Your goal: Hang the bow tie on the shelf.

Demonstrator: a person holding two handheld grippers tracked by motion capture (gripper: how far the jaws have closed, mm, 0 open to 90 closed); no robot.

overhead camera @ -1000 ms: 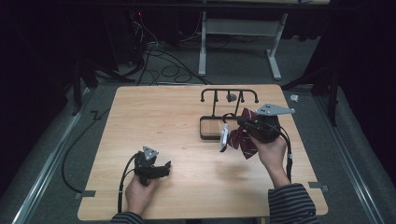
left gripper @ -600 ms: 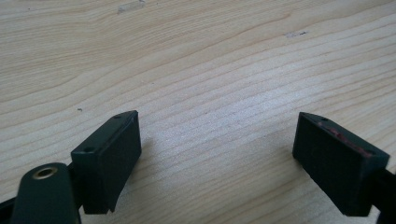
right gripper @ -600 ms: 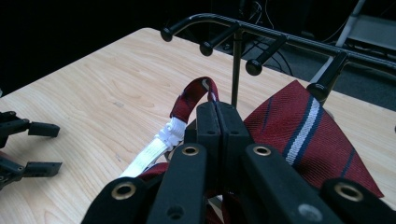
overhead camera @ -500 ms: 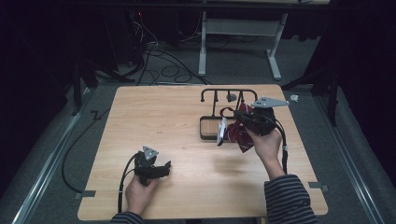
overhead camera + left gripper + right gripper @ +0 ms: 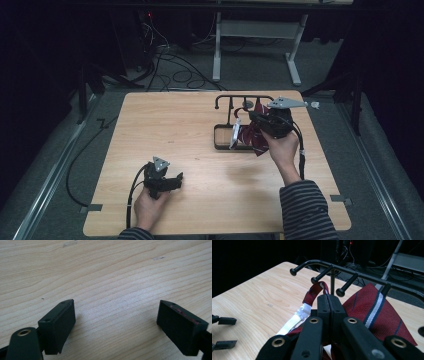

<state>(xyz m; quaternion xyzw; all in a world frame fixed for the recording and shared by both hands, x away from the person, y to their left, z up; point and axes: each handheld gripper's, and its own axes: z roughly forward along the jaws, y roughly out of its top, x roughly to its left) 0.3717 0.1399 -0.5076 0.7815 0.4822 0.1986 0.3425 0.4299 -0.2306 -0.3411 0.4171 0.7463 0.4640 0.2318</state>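
A dark red tie (image 5: pixel 251 138) with white and navy stripes hangs from my right gripper (image 5: pixel 251 116), which is shut on its neck loop (image 5: pixel 315 291). A white strap (image 5: pixel 292 322) dangles from the loop. The gripper holds the tie just in front of a black rack (image 5: pixel 241 98) whose pegs (image 5: pixel 342 290) point toward me. The wide blade of the tie (image 5: pixel 372 307) lies to the right, under the rack's bar. My left gripper (image 5: pixel 116 312) rests low over the wooden table (image 5: pixel 175 125) near the front left, jaws wide open with nothing between them.
The rack stands on a black rectangular base (image 5: pixel 217 138) at the table's back right. My left gripper (image 5: pixel 230 331) appears far off, seen from the right gripper. Cables and a desk frame (image 5: pixel 255 30) sit on the floor beyond the table.
My right gripper has carried the tie a little farther away and up toward the rack's pegs. The left gripper has stayed where it was.
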